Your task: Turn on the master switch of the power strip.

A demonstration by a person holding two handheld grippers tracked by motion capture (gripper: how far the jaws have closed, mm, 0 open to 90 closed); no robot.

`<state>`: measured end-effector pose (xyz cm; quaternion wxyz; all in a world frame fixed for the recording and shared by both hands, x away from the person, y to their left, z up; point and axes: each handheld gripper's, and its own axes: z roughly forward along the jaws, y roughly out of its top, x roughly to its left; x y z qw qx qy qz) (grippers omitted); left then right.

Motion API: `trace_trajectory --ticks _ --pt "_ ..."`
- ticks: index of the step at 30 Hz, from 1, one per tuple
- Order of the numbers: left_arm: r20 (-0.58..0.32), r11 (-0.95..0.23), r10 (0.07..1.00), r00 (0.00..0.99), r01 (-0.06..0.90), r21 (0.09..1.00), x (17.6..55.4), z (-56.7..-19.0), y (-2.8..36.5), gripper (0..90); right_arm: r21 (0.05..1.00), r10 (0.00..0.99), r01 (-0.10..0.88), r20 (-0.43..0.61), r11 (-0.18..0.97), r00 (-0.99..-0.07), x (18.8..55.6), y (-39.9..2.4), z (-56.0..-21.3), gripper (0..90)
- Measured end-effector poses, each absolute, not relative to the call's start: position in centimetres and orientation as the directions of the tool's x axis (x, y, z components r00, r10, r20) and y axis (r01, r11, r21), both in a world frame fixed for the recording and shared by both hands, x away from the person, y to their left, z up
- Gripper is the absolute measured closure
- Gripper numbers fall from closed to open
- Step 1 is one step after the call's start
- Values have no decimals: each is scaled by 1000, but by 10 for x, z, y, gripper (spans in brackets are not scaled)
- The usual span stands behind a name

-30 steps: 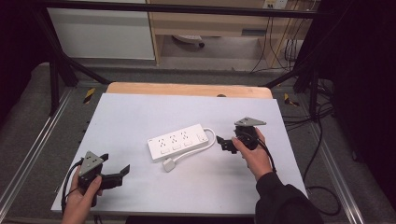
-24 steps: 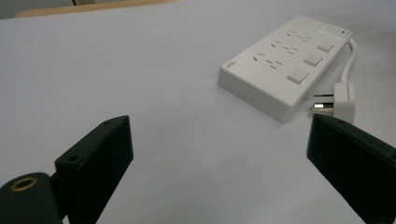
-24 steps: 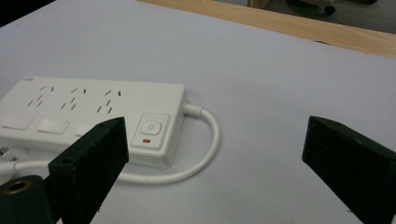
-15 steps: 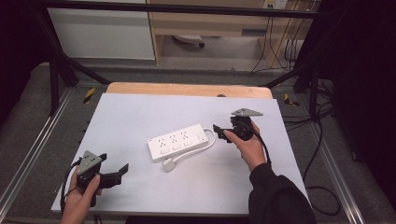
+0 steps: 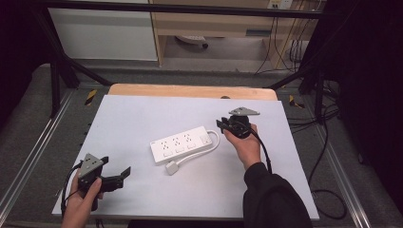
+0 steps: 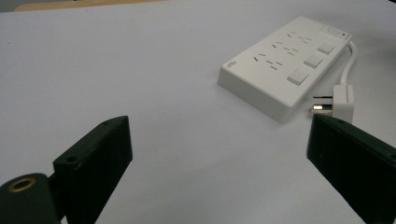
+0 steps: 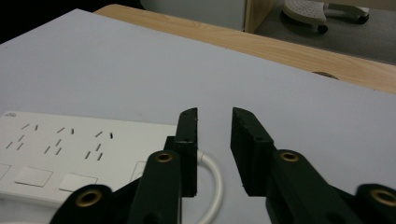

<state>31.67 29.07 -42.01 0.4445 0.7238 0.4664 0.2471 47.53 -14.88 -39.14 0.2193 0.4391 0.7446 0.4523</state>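
A white power strip lies at the middle of the white table top, its white cable looping round to a white plug just in front of it. My left gripper is held at the front left, jaws wide open and pointing at the power strip and plug from some distance. My right gripper hovers by the strip's right end, above the cable loop. Its jaws stand a narrow gap apart with nothing between them; the power strip and cable lie below.
A strip of bare wood runs along the table's far edge. Black frame posts and cables stand around the table. Open white surface lies left of and behind the power strip.
My right gripper has moved away from the person and a little left, closer to the strip's cable end. The left gripper has stayed put.
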Motion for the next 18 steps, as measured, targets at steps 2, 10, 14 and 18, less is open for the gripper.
trace_trajectory --ticks 2,10,14,18 --pt "-56 -171 895 443 456 874 317 -420 291 68 867 851 453 69 207 -521 476 -147 -394 786" --pt "-57 -173 893 446 456 873 316 -420 290 68 863 844 456 69 218 -533 478 -137 -400 900" --pt "-55 -175 893 447 456 873 317 -420 290 68 858 839 461 67 228 -539 478 -133 -404 900" --pt "-55 -174 893 447 455 873 316 -420 290 68 841 835 485 76 240 -545 477 -126 -408 900"
